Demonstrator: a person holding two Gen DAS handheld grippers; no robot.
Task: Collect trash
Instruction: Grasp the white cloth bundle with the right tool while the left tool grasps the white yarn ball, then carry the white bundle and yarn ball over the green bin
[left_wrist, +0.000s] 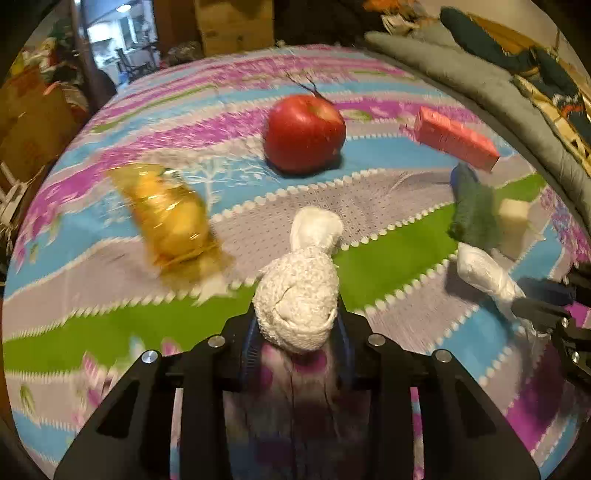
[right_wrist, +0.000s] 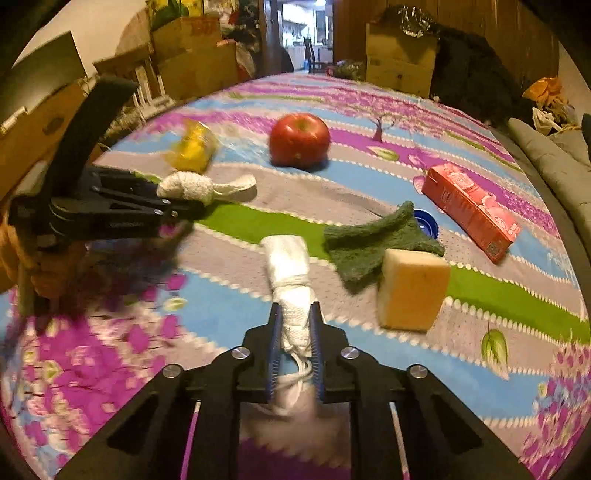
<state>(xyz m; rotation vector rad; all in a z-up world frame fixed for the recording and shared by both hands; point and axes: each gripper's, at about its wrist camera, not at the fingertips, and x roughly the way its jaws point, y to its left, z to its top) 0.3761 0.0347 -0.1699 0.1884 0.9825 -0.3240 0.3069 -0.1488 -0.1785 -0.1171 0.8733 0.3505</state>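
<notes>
Two white crumpled wads are clamped, one per gripper: a knobbly wad (left_wrist: 299, 295) by the left gripper (left_wrist: 297, 332), a narrow wad (right_wrist: 291, 291) by the right gripper (right_wrist: 295, 332), both low over the cloth (right_wrist: 221, 306). Beyond are seen an apple (right_wrist: 299, 140), carton (right_wrist: 472, 210), sponge (right_wrist: 412, 290), green pad (right_wrist: 373, 240) and yellow wrapper (left_wrist: 170, 214); neither wad is blocked.

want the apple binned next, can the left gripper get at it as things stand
Probably not yet: the left gripper is shut on a white wad, so its jaws are full. The way to the apple itself looks free across the cloth.
</notes>
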